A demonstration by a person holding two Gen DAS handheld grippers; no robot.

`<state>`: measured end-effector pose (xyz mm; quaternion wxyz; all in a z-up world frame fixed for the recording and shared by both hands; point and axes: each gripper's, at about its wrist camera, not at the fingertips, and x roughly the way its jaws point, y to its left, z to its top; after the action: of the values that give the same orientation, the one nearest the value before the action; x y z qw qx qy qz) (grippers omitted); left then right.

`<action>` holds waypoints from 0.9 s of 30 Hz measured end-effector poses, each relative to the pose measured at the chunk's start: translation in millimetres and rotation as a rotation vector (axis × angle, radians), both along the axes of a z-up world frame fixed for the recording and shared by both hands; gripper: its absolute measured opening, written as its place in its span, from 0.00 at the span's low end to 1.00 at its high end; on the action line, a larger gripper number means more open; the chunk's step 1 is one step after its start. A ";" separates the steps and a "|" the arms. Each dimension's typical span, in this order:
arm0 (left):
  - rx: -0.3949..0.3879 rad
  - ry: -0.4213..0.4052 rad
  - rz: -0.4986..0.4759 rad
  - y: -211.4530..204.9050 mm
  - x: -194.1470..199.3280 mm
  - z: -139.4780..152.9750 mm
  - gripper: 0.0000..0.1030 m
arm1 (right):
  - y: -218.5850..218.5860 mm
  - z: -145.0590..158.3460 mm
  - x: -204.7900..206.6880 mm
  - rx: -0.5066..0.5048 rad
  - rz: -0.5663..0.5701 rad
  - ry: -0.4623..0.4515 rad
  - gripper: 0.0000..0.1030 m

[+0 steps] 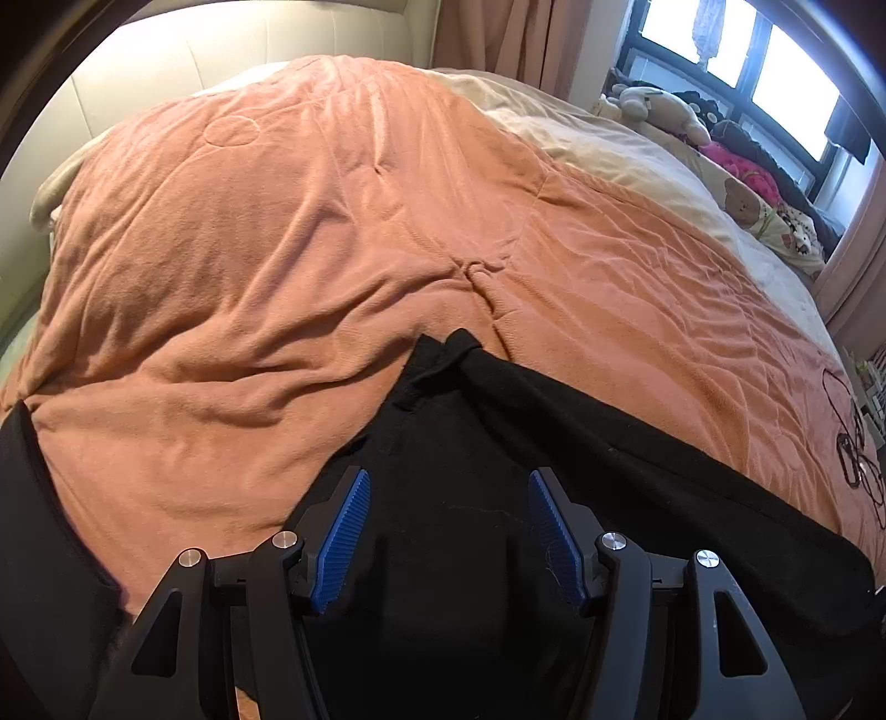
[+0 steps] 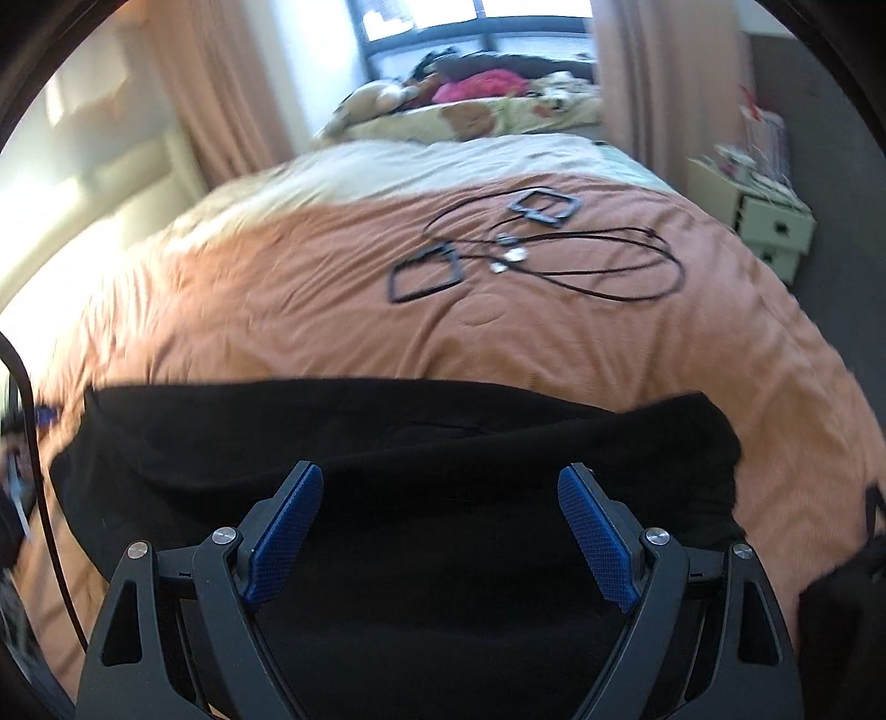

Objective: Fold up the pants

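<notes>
- Bed [image 1: 637,166] fills both views, w/ an orange blanket [image 1: 277,249] spread over most of it; cream sheet shows at the far side.
- Black pants [image 1: 498,471] lie flat on the blanket at the near edge of the bed, under both tongs. In left wrist view one end bunches into a small knot-like fold at the top, and a long edge runs off to the lower right.
- Same pants [image 2: 415,443] in right wrist view: a wide dark band across the blanket, top edge fairly straight, right corner rounded.
- Curtains [image 2: 221,83] + window [image 2: 476,22] behind the bed; soft toys [image 1: 659,105] and pink cloth piled on the sill side.
- White drawer unit [image 2: 769,221] right of the bed.
- Black cables w/ two square frames [image 2: 531,249] lie on the blanket, well apart from the pants.
- Left tongs [image 1: 446,482]: wide apart, nothing gripped, blue pads [image 1: 343,531] clear above the pants.
- Right tongs [image 2: 440,482]: wide apart too, nothing between the pads, pants below. View is motion-blurred.
</notes>
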<state>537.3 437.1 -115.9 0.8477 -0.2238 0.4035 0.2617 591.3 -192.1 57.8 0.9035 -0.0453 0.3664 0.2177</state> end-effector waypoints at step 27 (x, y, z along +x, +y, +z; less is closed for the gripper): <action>-0.035 0.038 0.071 -2.6 70.2 -29.2 0.28 | 147.4 -30.3 16.7 -0.604 0.420 0.039 0.81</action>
<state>607.5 434.5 -145.2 0.8261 -0.2477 0.4157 0.2887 608.0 -44.7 27.5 0.7778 -0.3804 0.4138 0.2813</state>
